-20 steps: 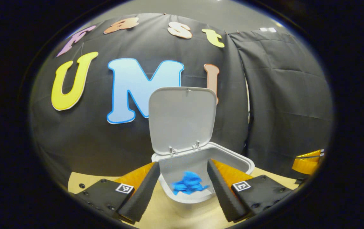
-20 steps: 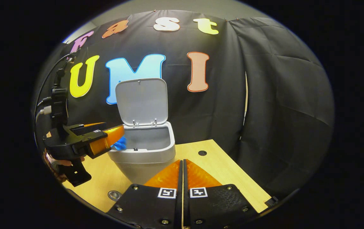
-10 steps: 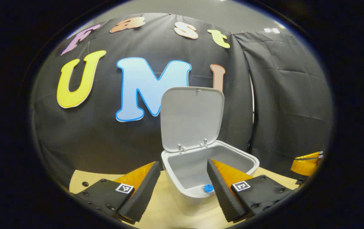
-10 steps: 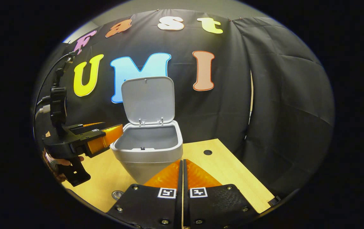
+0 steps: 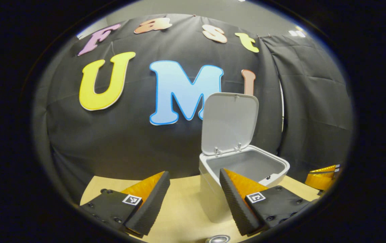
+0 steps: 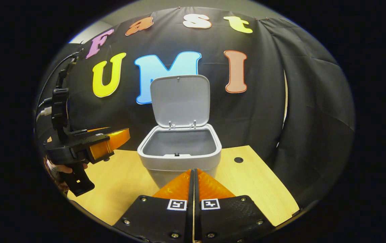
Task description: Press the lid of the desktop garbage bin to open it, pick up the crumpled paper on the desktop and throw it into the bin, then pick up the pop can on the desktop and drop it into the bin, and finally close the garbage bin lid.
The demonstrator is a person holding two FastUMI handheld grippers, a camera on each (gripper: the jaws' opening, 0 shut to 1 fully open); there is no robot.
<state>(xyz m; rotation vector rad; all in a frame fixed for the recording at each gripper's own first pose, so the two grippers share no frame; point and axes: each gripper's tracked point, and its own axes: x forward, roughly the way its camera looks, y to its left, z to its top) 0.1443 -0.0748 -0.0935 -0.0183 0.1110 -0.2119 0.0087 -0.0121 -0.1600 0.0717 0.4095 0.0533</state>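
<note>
The grey desktop bin stands on the wooden table with its lid swung upright against the cloth wall. In the left gripper view the bin sits right of centre, its lid up. My left gripper is open with nothing between its fingers, and its right finger overlaps the bin's near wall. In the right gripper view the left gripper hovers left of the bin, level with the rim and apart from it, held by a hand. My right gripper is shut on nothing, just in front of the bin.
The light wooden table reaches left and right of the bin, with a round cable hole at the back right. The black cloth wall hangs close behind the bin. The right gripper shows at the far right of the left gripper view.
The blue crumpled paper dropped from my open left gripper into the bin and sank from sight. The left gripper then drew off to the bin's left. The right gripper stayed shut.
</note>
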